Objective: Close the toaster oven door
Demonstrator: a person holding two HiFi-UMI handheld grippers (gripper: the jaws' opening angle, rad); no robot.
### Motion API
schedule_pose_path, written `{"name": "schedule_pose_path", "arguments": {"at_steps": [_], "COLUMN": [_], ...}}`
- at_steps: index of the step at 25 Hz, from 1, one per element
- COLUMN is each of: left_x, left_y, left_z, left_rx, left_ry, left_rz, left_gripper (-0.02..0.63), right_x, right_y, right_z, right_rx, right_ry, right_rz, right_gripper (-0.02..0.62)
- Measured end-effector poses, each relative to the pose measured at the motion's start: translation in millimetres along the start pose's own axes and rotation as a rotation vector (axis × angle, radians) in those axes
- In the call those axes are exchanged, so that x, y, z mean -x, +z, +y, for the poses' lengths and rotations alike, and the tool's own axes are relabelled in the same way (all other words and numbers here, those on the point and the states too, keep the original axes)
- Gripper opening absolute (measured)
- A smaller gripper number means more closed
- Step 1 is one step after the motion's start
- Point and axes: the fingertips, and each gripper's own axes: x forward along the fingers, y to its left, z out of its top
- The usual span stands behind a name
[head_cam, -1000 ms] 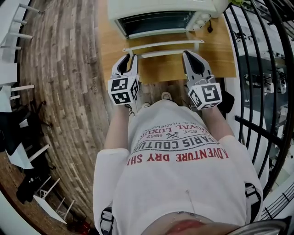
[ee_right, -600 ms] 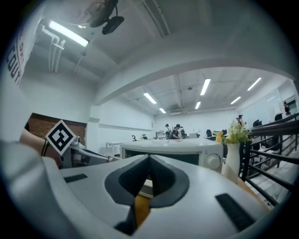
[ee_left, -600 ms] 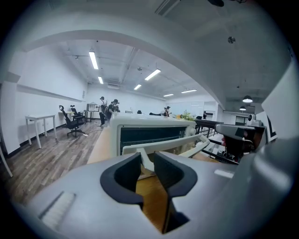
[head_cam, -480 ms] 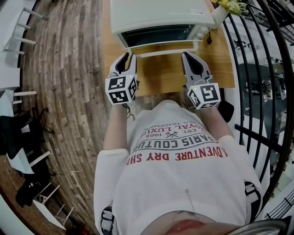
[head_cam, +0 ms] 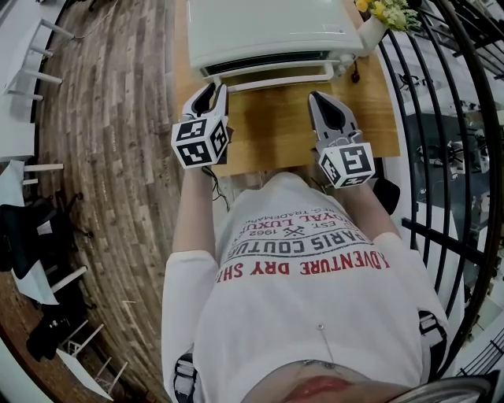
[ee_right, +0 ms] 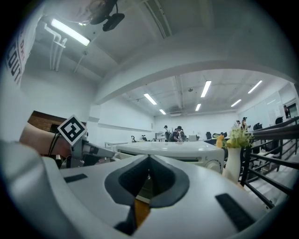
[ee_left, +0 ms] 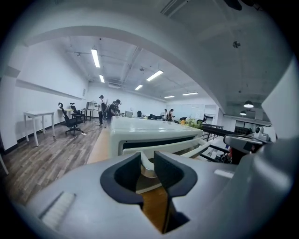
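A white toaster oven [head_cam: 268, 31] stands at the far end of a wooden table [head_cam: 268, 130]. Its door is tilted up and nearly against the front, with only a dark slit showing. The white door handle [head_cam: 272, 80] runs across the front. My left gripper [head_cam: 211, 88] is at the handle's left end. In the left gripper view the handle's curved end [ee_left: 145, 164] fills the gap between the pads of my left gripper [ee_left: 147, 161]. My right gripper [head_cam: 317, 97] is just short of the handle's right end, and in its own view my right gripper [ee_right: 149, 158] has its jaws together and empty.
A white vase of yellow flowers [head_cam: 370, 24] stands at the oven's right corner. A black metal railing [head_cam: 441, 118] runs along the right. Wood plank floor [head_cam: 110, 118] lies to the left, with white chairs [head_cam: 31, 71] at its edge.
The door has swung up from lying open to nearly shut. Both grippers have moved forward toward the oven, the left one staying at the handle's end.
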Motion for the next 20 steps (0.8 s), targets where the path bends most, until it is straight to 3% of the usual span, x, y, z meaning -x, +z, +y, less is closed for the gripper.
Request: {"name": "schedule_pose_path", "arguments": {"at_steps": [9,20], "left_x": [-17,-20], "left_y": [19,21], "left_z": [10,10], "left_rx": [-0.041,-0.059], "left_ry": [0.033,0.008], "left_rz": [-0.018,-0.009], "left_gripper": [0.094,0.095], "right_x": [2,4], "right_y": [0,4], "right_z": [-4,-6], "right_rx": [0.013,0.022], "right_ry": [-0.011,-0.019], "right_rz": [0.012,0.007], "right_gripper": [-0.014,-0.014]}}
